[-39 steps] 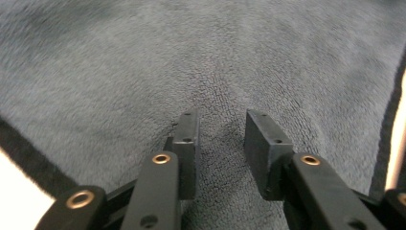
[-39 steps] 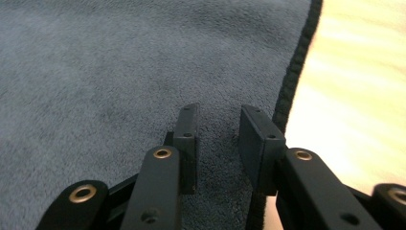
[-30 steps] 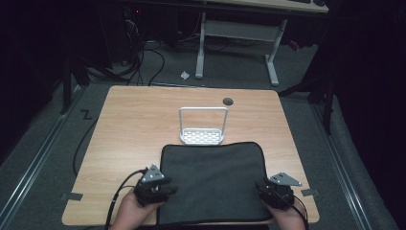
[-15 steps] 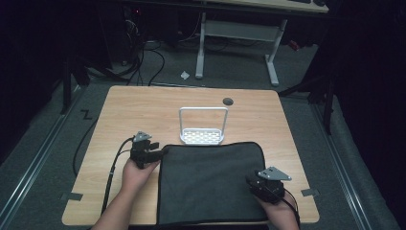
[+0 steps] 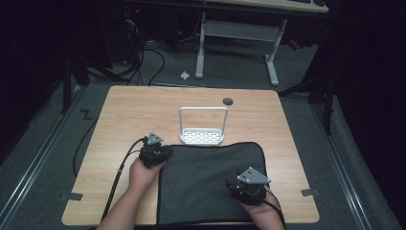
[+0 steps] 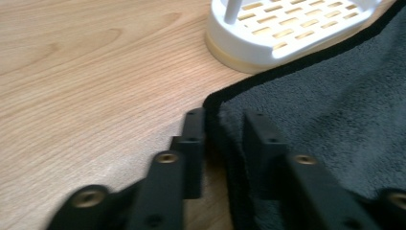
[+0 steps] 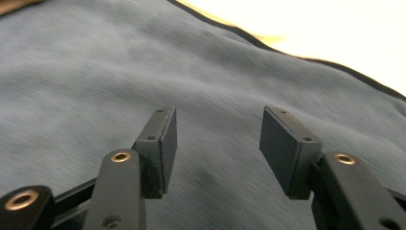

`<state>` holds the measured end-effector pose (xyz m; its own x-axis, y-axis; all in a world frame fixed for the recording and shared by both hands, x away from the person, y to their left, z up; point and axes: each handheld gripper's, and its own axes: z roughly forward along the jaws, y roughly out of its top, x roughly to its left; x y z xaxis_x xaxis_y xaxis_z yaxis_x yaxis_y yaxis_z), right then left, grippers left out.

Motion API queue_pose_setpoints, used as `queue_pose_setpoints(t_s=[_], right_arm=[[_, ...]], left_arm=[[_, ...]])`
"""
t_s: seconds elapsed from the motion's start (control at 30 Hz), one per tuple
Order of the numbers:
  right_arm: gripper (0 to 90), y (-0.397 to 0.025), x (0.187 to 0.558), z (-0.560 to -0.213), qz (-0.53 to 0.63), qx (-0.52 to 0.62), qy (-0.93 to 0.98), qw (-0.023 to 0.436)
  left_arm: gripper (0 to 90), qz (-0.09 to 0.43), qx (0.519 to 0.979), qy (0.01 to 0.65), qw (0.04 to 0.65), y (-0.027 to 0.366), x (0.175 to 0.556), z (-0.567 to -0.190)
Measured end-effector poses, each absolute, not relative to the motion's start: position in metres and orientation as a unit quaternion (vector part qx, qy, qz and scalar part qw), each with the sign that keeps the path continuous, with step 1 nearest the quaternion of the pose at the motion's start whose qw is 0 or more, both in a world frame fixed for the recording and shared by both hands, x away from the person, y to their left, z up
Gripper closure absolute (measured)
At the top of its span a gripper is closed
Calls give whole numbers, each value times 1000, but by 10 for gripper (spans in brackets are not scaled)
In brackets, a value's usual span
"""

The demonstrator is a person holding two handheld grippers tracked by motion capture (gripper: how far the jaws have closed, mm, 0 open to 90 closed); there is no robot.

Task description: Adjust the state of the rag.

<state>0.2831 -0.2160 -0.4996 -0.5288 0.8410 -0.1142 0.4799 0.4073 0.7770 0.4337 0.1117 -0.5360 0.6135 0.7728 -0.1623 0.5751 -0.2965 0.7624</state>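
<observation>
Left claw (image 6: 222,139): jaws narrowly parted astride the far-left corner hem of the dark grey fleece mat (image 6: 335,110), not yet pinching.
Right claw (image 7: 218,143): wide open, empty, above the mat's near-right area.
Nearer corner: left claw's.

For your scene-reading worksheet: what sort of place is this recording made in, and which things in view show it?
Probably a lab or workshop, not a home: a lone wooden table on grey carpet, loose cables on the floor behind it, another desk's metal legs beyond, and dark surroundings.
</observation>
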Motion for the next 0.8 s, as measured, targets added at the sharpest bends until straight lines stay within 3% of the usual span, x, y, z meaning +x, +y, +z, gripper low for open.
queue_pose_setpoints(t_s=[0.27,0.8], right_arm=[[469,-167,285,-501,365,372,820,237],[460,-68,279,-516,373,293,863,172]], left_arm=[[809,119,789,420,431,115,431,-535],[802,101,772,438,449,123,434,-536]])
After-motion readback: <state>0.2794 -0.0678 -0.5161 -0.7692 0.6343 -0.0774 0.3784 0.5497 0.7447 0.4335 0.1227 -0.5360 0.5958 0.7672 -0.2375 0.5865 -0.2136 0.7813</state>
